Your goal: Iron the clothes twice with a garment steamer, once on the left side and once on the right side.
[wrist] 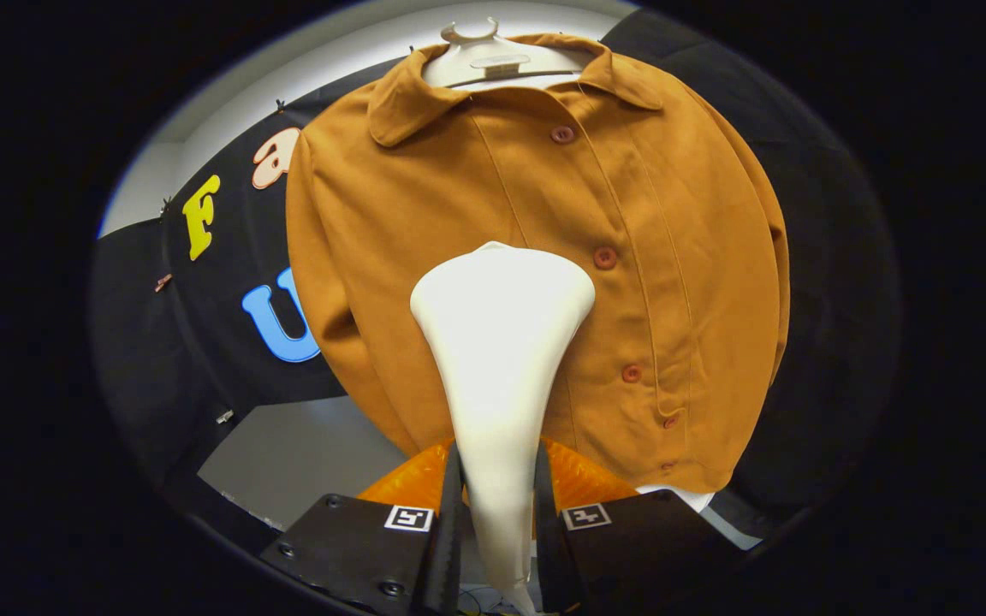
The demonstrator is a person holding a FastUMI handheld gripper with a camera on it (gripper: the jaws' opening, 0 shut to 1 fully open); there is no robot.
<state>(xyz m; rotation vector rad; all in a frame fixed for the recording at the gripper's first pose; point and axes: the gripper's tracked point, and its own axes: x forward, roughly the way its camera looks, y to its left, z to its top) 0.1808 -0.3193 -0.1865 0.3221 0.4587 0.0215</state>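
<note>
Black booth cloth backs the scene, with a pale grey worktop (288,453) below it. Nearest, the gripper (497,513) has its fingers clamped on the narrow handle of the white garment steamer (501,342), whose wide head rises just ahead of them against the left front panel of the brown jacket (673,257) on its hanger (493,60). Contact with the cloth is probable but not certain; judged so, the left pass is under way and the right remains.
</note>
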